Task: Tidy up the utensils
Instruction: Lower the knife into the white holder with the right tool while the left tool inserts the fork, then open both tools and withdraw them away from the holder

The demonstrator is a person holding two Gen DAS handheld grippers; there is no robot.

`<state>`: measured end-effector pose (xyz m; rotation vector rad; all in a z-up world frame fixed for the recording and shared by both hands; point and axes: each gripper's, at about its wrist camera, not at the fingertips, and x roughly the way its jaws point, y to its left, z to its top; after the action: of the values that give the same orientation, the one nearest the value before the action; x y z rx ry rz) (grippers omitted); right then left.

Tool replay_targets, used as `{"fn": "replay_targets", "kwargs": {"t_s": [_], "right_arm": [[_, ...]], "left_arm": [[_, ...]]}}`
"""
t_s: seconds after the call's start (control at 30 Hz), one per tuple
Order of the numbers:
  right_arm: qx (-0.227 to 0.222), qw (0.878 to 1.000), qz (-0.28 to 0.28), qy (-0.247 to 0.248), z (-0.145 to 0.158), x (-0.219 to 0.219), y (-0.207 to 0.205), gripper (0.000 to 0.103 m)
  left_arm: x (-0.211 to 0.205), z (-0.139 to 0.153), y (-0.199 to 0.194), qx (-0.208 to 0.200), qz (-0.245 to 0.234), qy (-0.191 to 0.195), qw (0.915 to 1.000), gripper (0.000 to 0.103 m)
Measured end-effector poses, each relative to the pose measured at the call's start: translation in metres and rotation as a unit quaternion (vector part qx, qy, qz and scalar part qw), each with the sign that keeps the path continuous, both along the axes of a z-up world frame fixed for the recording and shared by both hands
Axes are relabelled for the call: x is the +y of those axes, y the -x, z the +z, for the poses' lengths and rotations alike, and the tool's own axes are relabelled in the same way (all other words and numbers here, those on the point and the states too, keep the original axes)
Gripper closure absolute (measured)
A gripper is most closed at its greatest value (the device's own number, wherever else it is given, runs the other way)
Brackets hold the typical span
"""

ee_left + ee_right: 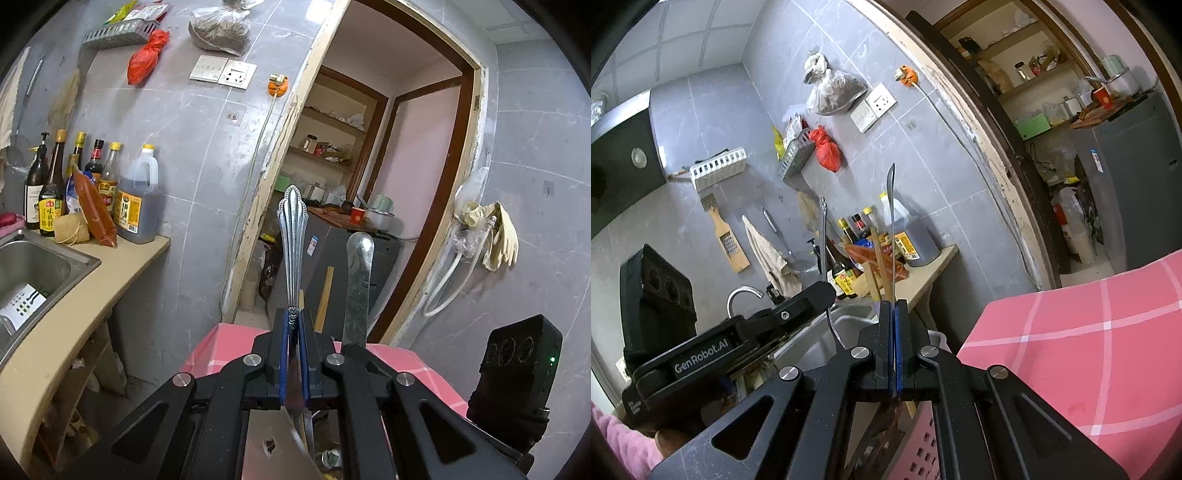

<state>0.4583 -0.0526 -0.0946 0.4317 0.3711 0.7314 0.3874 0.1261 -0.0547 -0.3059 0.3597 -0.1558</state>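
Note:
My left gripper (293, 321) is shut on an ornate silver utensil handle (292, 240) that stands upright past its blue pads. A plain flat metal handle (357, 284) rises just to its right; in the right wrist view that handle (892, 229) shows edge-on, and my right gripper (894, 310) is shut on it. The left gripper also shows in the right wrist view (809, 295) at lower left, with the thin silver utensil (823, 236) edge-on. Wooden chopsticks (877, 266) stand behind the right gripper. A pink slotted basket (923, 443) lies below the right gripper.
A pink checked tablecloth (1089, 350) covers the table on the right. A steel sink (33, 266) sits in the beige counter (122, 266) with several sauce bottles (136, 199). A doorway (369, 166) opens to a pantry. Rubber gloves (495, 236) hang on the wall.

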Motion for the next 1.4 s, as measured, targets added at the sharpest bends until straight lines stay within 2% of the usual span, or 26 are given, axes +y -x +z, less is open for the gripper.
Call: {"fn": "replay_targets", "kwargs": {"t_s": [0.27,0.5,1.0,1.4], "right_arm": [[-0.001,1.0,0.003,0.012,0.0,0.0,0.004,0.101],[-0.027,0.999,-0.003,0.024,0.007,0.006,0.003,0.101],[-0.01,1.0,0.004,0.027,0.0,0.003,0.005,0.098],[-0.001,1.0,0.004,0.025,-0.004,-0.006,0.009,0.097]], "left_arm": [[0.001,-0.003,0.004,0.004,-0.009,-0.004,0.9999,0.097],[-0.001,-0.004,0.003,-0.007,-0.003,-0.02,0.9998,0.097],[0.003,-0.007,0.006,0.015,-0.025,-0.004,0.9996,0.097],[0.005,-0.007,0.006,0.017,-0.026,0.011,0.9994,0.097]]}}
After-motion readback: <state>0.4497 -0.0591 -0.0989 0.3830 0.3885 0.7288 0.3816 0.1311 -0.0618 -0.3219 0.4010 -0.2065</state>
